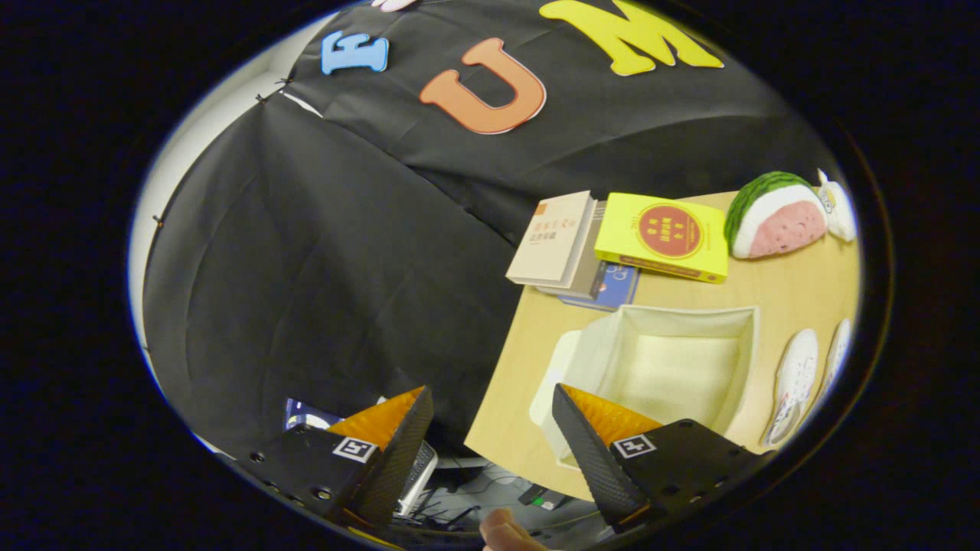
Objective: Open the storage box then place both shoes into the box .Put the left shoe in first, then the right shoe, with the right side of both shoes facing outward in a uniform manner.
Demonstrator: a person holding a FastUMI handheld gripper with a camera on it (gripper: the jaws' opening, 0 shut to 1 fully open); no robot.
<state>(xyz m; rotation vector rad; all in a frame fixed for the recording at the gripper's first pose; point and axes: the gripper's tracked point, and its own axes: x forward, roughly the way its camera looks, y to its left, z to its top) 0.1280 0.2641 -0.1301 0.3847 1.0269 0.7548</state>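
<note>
My gripper (490,413) hangs with its fingers spread wide and nothing between them. The view is tilted, so the table (528,337) slants off to one side. One finger (398,448) sits over the booth's black cloth wall (321,291), off the table's edge; the other finger (593,451) overlaps the near corner of the box (674,367).

The box is pale, fabric-sided and open at the top, and I can see its bare light bottom. A white flap or lid (555,383) lies against its side nearest my fingers; I cannot tell whether it is joined to the box.

Both shoes (796,383) lie on the table just beyond the far side of the box, side by side, white, close to each other but outside the box. The second shoe (836,356) is only a thin sliver, and I cannot tell which is left and which is right.

Past the box, near the cloth wall, stands a stack of books: a beige book (553,239) on a blue one (616,287), with a yellow book (662,237) just beside them. A plush watermelon slice (777,214) rests further along, apart from the books.

Below my fingers, off the table, a fingertip (505,532) pokes into view above some cables (459,509).
</note>
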